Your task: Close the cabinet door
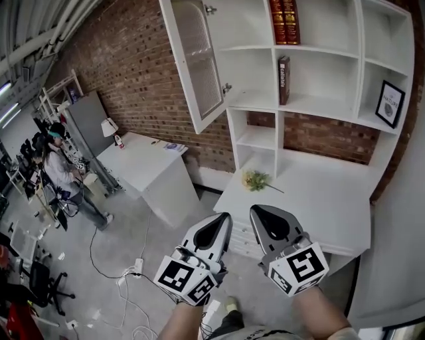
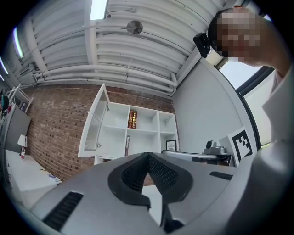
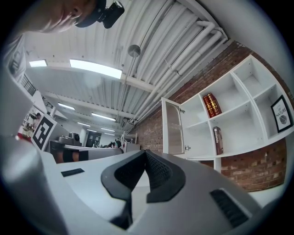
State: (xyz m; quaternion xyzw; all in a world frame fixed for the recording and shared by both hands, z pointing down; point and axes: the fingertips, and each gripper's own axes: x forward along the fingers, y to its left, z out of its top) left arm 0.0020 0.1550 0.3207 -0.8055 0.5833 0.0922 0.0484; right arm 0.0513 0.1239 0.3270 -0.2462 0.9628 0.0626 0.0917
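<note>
The white wall cabinet (image 1: 319,99) has its glass-panelled door (image 1: 196,60) swung wide open to the left, with a small knob on its edge. In the head view both grippers hover low, well short of the cabinet and below the door. My left gripper (image 1: 224,219) is shut with nothing in it, and my right gripper (image 1: 260,211) beside it is also shut and empty. The left gripper view shows the open door (image 2: 94,124) far ahead past the shut jaws (image 2: 148,157). The right gripper view shows the door (image 3: 173,128) beyond its shut jaws (image 3: 145,153).
A white desk (image 1: 332,212) under the shelves carries a small flower sprig (image 1: 255,179). Books (image 1: 284,20) and a framed picture (image 1: 390,103) sit on the shelves. A white table (image 1: 143,163) stands left along the brick wall, a person (image 1: 63,169) beyond it. Cables (image 1: 133,269) lie on the floor.
</note>
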